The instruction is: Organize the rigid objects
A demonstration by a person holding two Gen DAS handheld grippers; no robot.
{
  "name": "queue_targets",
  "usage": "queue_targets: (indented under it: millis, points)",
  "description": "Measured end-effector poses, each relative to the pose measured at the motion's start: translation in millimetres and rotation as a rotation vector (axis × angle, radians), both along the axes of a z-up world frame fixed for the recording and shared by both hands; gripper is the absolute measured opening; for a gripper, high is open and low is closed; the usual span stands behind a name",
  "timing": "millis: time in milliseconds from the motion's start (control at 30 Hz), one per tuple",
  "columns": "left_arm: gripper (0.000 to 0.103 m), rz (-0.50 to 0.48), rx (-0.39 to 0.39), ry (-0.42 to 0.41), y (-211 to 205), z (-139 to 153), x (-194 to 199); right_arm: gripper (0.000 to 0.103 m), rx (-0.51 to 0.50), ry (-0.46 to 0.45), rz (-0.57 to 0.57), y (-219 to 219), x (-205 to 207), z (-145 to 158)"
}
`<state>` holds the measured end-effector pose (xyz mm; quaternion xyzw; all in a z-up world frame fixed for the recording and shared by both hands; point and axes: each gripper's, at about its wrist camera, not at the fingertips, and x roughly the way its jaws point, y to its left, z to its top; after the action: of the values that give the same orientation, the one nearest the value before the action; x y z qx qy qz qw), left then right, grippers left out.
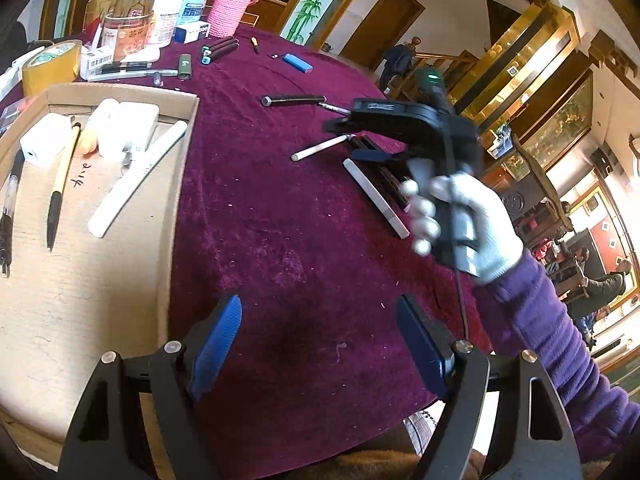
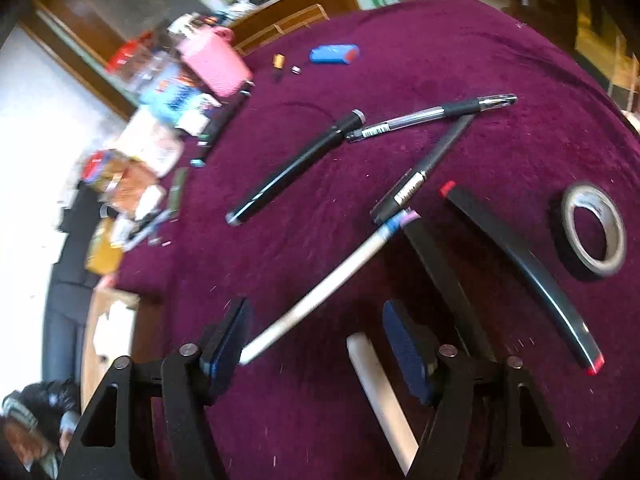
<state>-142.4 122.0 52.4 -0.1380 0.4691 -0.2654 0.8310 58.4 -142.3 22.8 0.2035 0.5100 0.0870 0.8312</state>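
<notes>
Right gripper (image 2: 316, 344), fingers wide open and empty, hangs over loose pens (image 2: 320, 292) on the maroon tabletop (image 1: 280, 240), apparently picking the next one; it must close on a pen and carry it left to the tray (image 1: 176, 184). Left gripper (image 1: 320, 344) waits open, empty.

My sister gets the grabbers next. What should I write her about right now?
Left gripper: open, empty, above the purple cloth.
Right gripper: open, empty, over the loose pens; a white pen lies between its fingers.
Done: some pens and white items are already in the cardboard box.
Left: black pens, the clear pen, tape roll on the cloth.
</notes>
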Motion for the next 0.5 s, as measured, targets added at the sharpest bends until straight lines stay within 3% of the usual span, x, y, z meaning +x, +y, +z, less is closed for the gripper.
queue_targets:
  millis: [33,67,200,367,500]
  points:
    - [0.079,0.002,0.001,-0.002,2.4,0.0,0.5,0.054,-0.038,0.007,-0.014,5.7,6.0,-1.9]
    - [0.079,0.004,-0.001,-0.002,4.0,0.2,1.0,0.027,-0.081,-0.010,-0.026,9.9,8.2,-0.1]
    - [0.079,0.011,-0.008,-0.002,11.5,0.9,3.4,0.008,-0.146,-0.027,-0.004,29.1,11.0,-0.7]
    - [0.079,0.020,-0.016,0.001,15.8,0.6,3.8,0.006,-0.026,0.015,0.108,45.0,-13.3,-10.2]
    - [0.079,0.009,-0.013,0.004,11.2,0.2,2.5,0.006,-0.015,0.008,0.247,63.6,-46.6,-11.5]
